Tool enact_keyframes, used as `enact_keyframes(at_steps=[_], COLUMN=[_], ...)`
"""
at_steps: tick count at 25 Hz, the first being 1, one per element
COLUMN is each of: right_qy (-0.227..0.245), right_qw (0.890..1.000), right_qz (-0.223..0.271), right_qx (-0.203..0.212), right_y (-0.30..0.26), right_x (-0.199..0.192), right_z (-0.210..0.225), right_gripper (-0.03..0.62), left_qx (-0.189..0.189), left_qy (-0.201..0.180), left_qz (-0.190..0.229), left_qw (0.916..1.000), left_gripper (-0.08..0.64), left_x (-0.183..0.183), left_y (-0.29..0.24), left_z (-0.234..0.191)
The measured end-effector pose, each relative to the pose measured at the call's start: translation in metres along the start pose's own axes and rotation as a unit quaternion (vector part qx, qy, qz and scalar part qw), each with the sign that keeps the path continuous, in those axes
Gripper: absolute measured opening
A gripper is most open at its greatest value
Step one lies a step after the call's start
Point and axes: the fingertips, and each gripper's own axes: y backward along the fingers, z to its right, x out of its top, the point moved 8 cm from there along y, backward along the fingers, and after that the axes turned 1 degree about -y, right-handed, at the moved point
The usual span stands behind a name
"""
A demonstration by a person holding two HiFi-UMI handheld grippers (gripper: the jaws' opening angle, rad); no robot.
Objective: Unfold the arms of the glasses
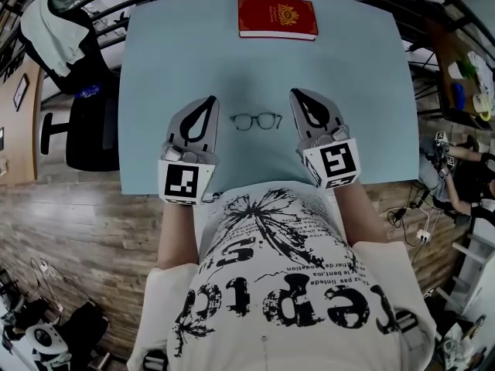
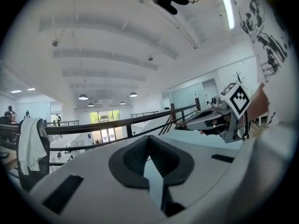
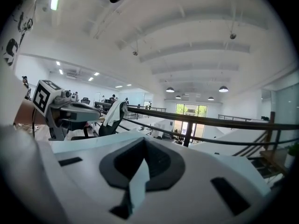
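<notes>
A: Biggest first?
B: Pale blue worktop (image 1: 170,68). It fills the middle of the head view.

A: Grippers?
B: Left gripper (image 1: 210,100) and right gripper (image 1: 295,93) are side by side above the worktop's near part. Both are held about level. The tips point away from the person and lean slightly in toward each other, with the marker cubes back by the body. Each gripper shows in the other's view, up off the surface.

A: Jaws?
B: Both pairs are closed, tip to tip, with nothing between them.

A: Next?
B: Red book (image 1: 277,18) with a gold emblem, lying flat at the far edge.

A: And the glasses?
B: Glasses (image 1: 256,121), dark-framed, lie on the worktop between the two grippers, touching neither. Their long axis runs left to right across the head view, and both lenses are visible. They are too small to tell whether the arms are folded.
</notes>
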Motion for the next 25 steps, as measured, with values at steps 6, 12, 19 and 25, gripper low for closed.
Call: enact_keyframes(at_steps=[6,12,19,25], right_qy=[0.017,0.018,0.019,0.023], right_qw=[1.0,1.0,1.0,0.999], right_qz=[-0.006,-0.005,-0.006,-0.005], right_qx=[-0.005,-0.016,-0.023,-0.028], right_y=[0.002,0.007,0.011,0.01], right_x=[0.0,-0.003,-0.006,-0.005], right_z=[-0.001,-0.001,-0.002,-0.003], right_gripper=[0.008,0.008,0.008,0.008], left_qx=[0.01,0.013,0.013,0.004], left_qy=[-0.003,-0.005,-0.001,0.011], left_qz=[-0.003,0.002,0.007,0.01], left_qw=[0.9999,0.9999,0.9999,0.9999], left_gripper=[0.018,0.018,0.018,0.018], left_x=[0.003,0.002,0.002,0.004], left_y=[0.0,0.001,0.001,0.0], left_z=[0.0,0.001,0.001,0.001])
